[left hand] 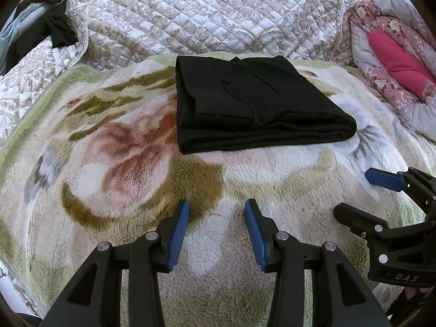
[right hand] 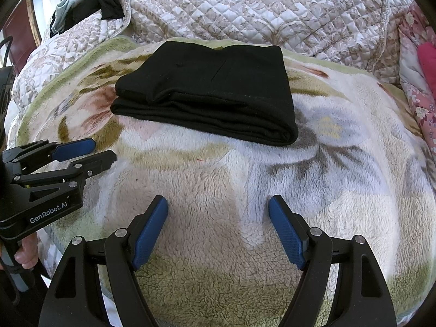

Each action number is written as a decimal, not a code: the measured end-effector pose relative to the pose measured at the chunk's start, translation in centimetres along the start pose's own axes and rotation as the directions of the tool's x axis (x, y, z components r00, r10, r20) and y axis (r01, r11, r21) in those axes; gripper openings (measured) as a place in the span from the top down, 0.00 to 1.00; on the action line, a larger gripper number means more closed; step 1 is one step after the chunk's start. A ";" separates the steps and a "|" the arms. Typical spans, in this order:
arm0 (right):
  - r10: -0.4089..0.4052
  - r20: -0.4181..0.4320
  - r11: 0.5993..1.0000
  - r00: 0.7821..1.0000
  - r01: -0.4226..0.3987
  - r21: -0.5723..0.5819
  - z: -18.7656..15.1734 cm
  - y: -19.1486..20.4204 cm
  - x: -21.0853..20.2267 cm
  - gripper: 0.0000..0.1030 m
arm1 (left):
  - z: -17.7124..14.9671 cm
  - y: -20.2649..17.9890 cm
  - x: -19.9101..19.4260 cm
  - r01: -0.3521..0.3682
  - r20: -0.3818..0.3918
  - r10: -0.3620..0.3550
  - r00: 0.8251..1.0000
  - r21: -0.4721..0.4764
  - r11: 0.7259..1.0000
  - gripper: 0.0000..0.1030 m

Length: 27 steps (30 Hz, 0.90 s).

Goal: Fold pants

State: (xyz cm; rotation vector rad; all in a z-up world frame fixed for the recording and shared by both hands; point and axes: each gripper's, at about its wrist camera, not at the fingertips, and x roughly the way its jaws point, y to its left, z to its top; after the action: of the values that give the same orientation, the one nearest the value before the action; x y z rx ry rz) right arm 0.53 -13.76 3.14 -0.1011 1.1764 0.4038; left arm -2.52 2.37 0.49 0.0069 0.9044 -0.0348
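Black knit, folded into a thick flat rectangle: the pants (left hand: 253,100) lying on the fleece blanket (left hand: 130,163) spread over the bed, toward the far side, near the quilted cover (left hand: 207,13) behind. Several layers stacked, the rounded fold edge facing the cameras, corners fairly square, nothing trailing loose. Well apart from both tools. Left gripper (left hand: 216,212) hovering low over bare fleece, fingers (left hand: 177,234) partly apart, nothing between them. Right gripper (right hand: 218,207) likewise over bare blanket just beside it, fingers (right hand: 288,234) spread wider, also empty. Judging by that, folding looks finished or very nearly so, with both hands drawn off the cloth. Next move, if any, probably only a light press or a nudge to square the top layer, calling for a reach forward across the blanket and a gentle touch so the stack does not slide or spring open on the soft pile. No boxes, baskets or other containers in sight; only bedding around: a pink floral duvet (left hand: 395,62) bunched at the right, dark clothes (left hand: 54,27) heaped at the far left.
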 end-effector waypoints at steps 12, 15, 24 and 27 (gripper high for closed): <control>-0.003 0.000 1.000 1.000 0.003 0.000 0.0 0.1 0.0 0.26 | 0.0 -0.1 0.0 -0.002 0.000 0.002 1.000 0.000 1.000 0.56; -0.003 0.000 1.000 1.000 0.003 0.000 0.0 0.1 0.0 0.26 | 0.0 -0.2 0.0 -0.003 0.000 0.003 1.000 0.001 1.000 0.56; -0.005 0.000 1.000 1.000 0.005 0.000 0.0 0.1 0.1 0.26 | 0.0 0.0 0.0 -0.004 0.000 0.004 1.000 0.002 1.000 0.56; -0.006 -0.001 1.000 1.000 0.006 0.000 0.0 0.0 0.1 0.26 | 0.0 -0.1 0.0 -0.004 0.000 0.004 1.000 0.002 1.000 0.56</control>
State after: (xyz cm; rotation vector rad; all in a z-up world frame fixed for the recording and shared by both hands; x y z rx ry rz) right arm 0.56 -13.70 3.06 -0.1046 1.1764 0.3986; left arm -2.53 2.24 0.45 0.0100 0.9047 -0.0321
